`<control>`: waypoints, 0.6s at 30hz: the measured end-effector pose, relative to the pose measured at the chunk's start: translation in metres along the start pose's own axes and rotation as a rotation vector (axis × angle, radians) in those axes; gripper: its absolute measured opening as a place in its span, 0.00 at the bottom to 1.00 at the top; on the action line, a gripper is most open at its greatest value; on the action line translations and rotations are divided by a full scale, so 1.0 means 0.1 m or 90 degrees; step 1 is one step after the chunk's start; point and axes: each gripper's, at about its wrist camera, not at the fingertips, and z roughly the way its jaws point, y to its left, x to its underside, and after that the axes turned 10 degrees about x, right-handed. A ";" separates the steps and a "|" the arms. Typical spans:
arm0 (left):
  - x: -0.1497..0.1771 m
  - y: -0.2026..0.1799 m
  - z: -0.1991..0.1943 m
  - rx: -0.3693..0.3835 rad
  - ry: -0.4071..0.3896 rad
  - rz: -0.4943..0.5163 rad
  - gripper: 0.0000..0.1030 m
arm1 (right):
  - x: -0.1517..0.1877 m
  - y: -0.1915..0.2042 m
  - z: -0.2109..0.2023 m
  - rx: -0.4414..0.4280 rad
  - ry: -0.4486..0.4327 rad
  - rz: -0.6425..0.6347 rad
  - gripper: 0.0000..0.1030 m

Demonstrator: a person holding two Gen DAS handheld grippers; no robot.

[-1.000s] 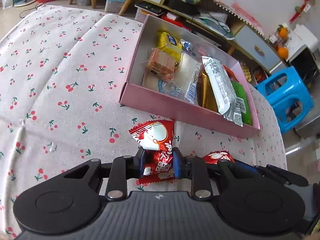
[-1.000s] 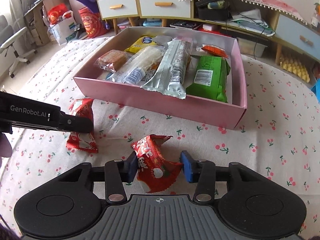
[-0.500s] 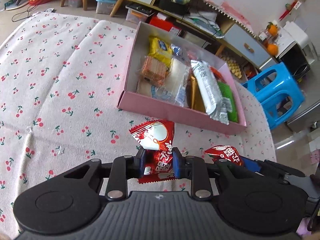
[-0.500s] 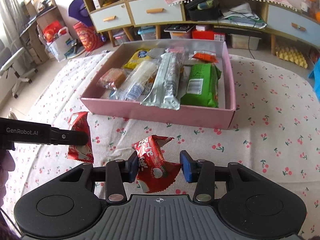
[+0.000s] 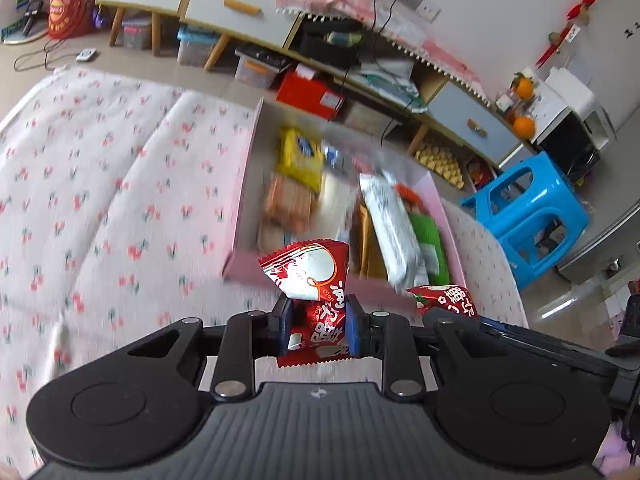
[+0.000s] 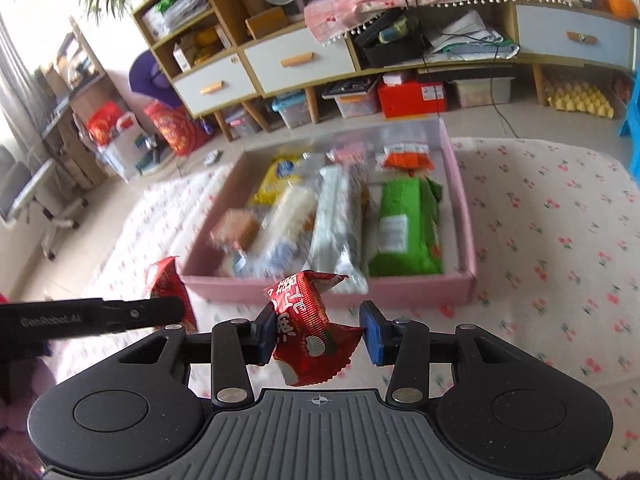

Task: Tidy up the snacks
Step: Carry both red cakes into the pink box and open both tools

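Both grippers pinch red snack packets: the left gripper clamps its left packet firmly, while the right gripper holds its right packet skewed between wider-set fingers, so it could slip before reaching the pink box.

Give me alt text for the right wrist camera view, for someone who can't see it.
The right gripper holds a red snack packet above a cherry-print cloth, facing an open pink box filled with wrapped snacks. At left, the left gripper holds a second red packet.

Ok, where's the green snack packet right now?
In the right wrist view the green packet lies inside the pink box, against its right wall, beside the long silver packet.
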 end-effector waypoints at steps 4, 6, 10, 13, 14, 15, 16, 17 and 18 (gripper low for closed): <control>-0.23 0.05 0.07 0.000 -0.019 0.018 0.23 | -0.17 0.10 0.15 -0.013 -0.008 -0.006 0.41; -0.36 0.06 0.15 -0.012 -0.024 0.031 0.24 | -0.25 0.16 0.23 -0.017 -0.009 -0.014 0.41; -0.59 0.06 0.33 -0.015 -0.032 0.057 0.24 | -0.33 0.26 0.36 -0.014 -0.020 -0.034 0.41; -0.69 0.05 0.45 -0.017 -0.039 0.076 0.24 | -0.37 0.30 0.43 -0.009 -0.028 -0.046 0.41; -0.70 0.04 0.48 -0.018 -0.041 0.081 0.24 | -0.38 0.31 0.45 -0.007 -0.032 -0.052 0.41; -0.71 0.04 0.51 -0.020 -0.042 0.086 0.24 | -0.39 0.32 0.47 -0.007 -0.034 -0.058 0.41; -0.72 0.04 0.54 -0.023 -0.041 0.092 0.24 | -0.39 0.34 0.49 -0.006 -0.037 -0.064 0.41; -0.73 0.04 0.57 -0.027 -0.040 0.097 0.24 | -0.40 0.35 0.50 -0.004 -0.040 -0.069 0.41; -0.73 0.04 0.60 -0.032 -0.040 0.102 0.24 | -0.40 0.36 0.52 -0.001 -0.043 -0.074 0.41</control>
